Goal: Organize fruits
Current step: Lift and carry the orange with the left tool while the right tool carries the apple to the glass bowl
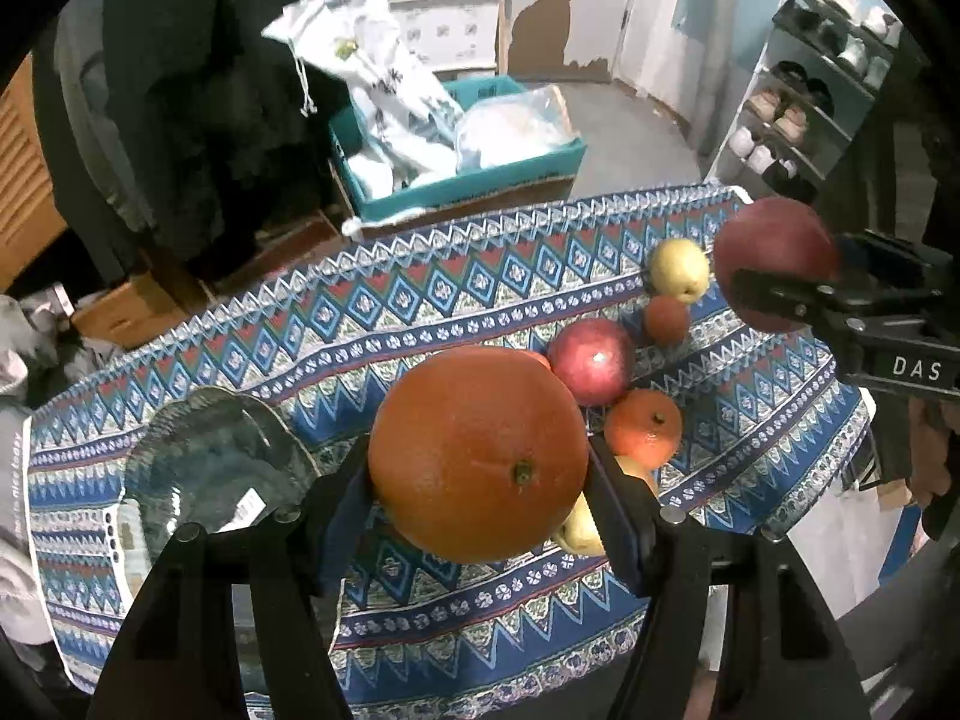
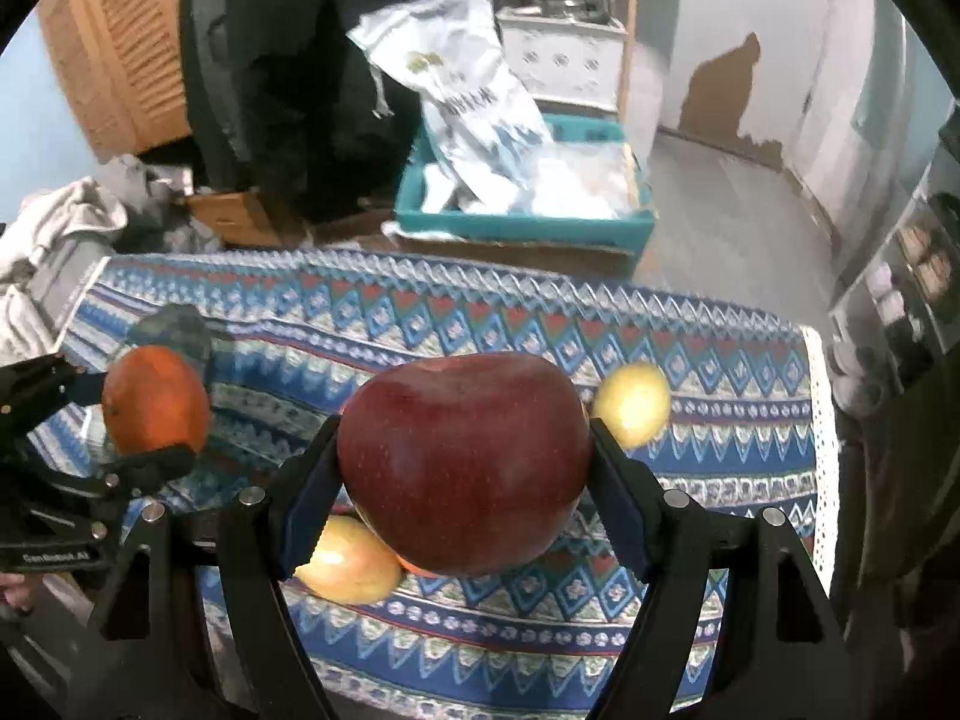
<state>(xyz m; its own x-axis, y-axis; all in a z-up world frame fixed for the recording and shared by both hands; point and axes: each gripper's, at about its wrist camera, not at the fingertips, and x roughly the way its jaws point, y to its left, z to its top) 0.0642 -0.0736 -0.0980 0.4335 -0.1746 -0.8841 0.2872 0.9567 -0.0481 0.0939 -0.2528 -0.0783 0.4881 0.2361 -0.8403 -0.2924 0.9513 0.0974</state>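
Both tools are loaded and held clear above the counter (image 1: 420, 312). Left tool (image 1: 480, 474) is clamped on the big orange (image 1: 477, 453), stem end facing the camera, pads on its left and right flanks. Right tool (image 2: 465, 468) is clamped on the dark red apple (image 2: 465, 459), same side-to-side pinch. Key relation: the glass plate (image 1: 210, 462) sits on the counter to the left of the left tool and slightly below it, near the counter's left end. So the orange is much nearer the plate than the apple, which hangs at the far right end in the left view (image 1: 774, 261). The loose pile (second red apple (image 1: 591, 360), small mandarin (image 1: 643, 435), yellow pear (image 1: 679, 270), another small orange one (image 1: 666, 318)) lies between the two tools, right of the orange. My read: if the plate is the drop target, the left arm goes first with a short leftward and downward shift. The right arm has to cross over the pile, so it should wait or risk collision. The plate's rim looks shallow, so round fruit may roll.
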